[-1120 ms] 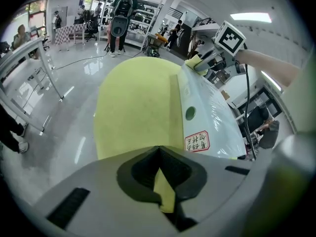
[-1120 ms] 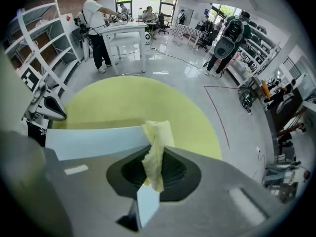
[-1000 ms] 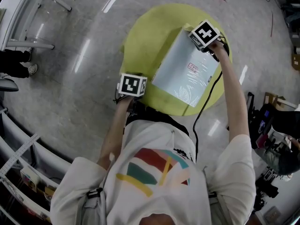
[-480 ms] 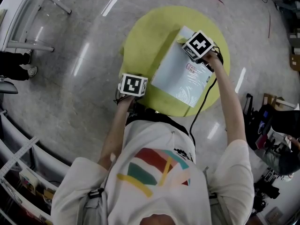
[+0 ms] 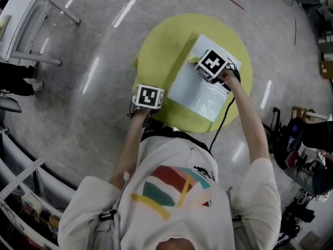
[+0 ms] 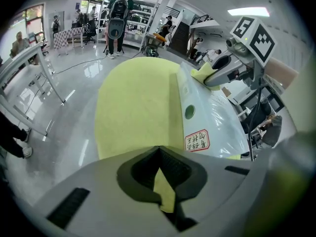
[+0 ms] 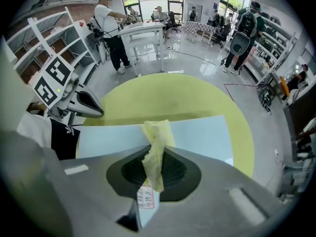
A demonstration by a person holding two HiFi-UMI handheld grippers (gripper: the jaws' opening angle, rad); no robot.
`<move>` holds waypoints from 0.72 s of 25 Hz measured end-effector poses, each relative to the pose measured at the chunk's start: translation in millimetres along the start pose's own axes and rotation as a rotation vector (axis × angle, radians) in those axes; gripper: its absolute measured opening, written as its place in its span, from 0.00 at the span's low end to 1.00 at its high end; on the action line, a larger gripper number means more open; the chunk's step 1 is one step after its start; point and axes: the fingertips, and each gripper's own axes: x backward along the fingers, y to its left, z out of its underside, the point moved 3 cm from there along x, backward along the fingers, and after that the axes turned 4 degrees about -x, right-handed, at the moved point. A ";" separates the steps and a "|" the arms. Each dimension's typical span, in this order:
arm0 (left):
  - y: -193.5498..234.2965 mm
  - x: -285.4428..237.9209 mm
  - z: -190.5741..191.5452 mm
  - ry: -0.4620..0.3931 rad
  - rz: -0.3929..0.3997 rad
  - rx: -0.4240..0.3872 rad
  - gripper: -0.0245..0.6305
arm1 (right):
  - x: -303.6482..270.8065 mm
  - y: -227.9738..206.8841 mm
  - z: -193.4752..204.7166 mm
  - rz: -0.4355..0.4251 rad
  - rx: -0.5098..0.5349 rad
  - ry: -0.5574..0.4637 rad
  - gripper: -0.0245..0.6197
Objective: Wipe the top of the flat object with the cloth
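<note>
A pale blue flat board (image 5: 191, 90) lies on the round yellow-green table (image 5: 161, 46). It has a red-framed label (image 6: 197, 140) and a round hole (image 6: 189, 112). My right gripper (image 5: 206, 66) points down over the board's far part, shut on a crumpled yellow cloth (image 7: 157, 147) that hangs onto the board (image 7: 197, 132). In the head view the cloth (image 5: 193, 59) sticks out to the left of the marker cube. My left gripper (image 5: 148, 96) is at the table's near left edge, jaws shut (image 6: 160, 174), with only table surface showing through the gap.
A black cable (image 5: 221, 124) runs from the right gripper down past the table's near right edge. A white metal rack (image 5: 31, 14) stands on the glossy grey floor at far left. Shelves and boxes line the right and bottom left edges.
The right gripper has slid with the cloth from the board's far right corner toward the person and to the left across the board. The left gripper has stayed put.
</note>
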 end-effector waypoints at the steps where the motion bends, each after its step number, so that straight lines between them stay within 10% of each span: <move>1: 0.8 0.4 -2.4 -0.013 -0.010 -0.014 0.06 | -0.8 5.2 0.6 -0.008 0.006 0.000 0.08; 18: 5.4 2.3 -10.7 -0.049 -0.029 -0.036 0.06 | -5.3 96.6 8.2 -0.137 0.083 0.039 0.08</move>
